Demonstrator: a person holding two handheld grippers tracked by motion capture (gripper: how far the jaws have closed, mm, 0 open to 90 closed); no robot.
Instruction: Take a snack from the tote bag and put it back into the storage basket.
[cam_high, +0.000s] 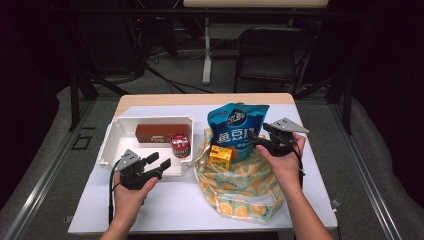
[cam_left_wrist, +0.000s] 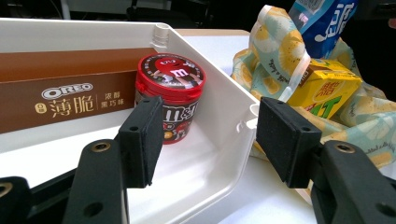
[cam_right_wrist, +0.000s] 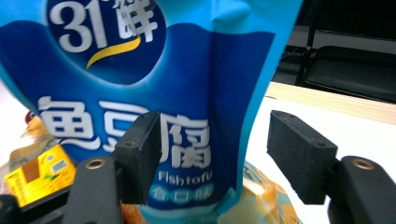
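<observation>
The right gripper (cam_high: 256, 141) sits at the right edge of the blue pouch (cam_high: 238, 125), which stands upright in the mouth of a lemon-print bag (cam_high: 240, 187) near the middle of the worktop (cam_high: 170, 205). In the right gripper view its jaws stand apart, one pad in front of the pouch (cam_right_wrist: 154, 88) face and the other out past the pouch's edge over bare worktop, so the gripper is released and presses on nothing. A yellow carton (cam_high: 220, 156) leans in the bag just below and left of the pouch (the same carton (cam_right_wrist: 39, 175) shows at the lower left of the right gripper view). The left gripper (cam_high: 159, 166) rests at the near right corner of the white tray (cam_high: 112, 137), its jaws also parted and empty; in the left gripper view the tray (cam_left_wrist: 233, 93) wall runs up between the two pads, one pad inside the tray and one outside. Inside the tray a red-lidded candy tub (cam_high: 180, 145) stands upright against the right end of a brown biscuit box (cam_high: 161, 133) that lies along the far wall. From the left gripper view the tub (cam_left_wrist: 170, 95) is just beyond the inner pad, not touched by it, and the bag (cam_left_wrist: 275, 51) with the carton (cam_left_wrist: 322, 91) lies just outside the tray's right wall. Both hands, the left (cam_high: 131, 192) and the right (cam_high: 285, 162), grip the gripper bodies from below.
</observation>
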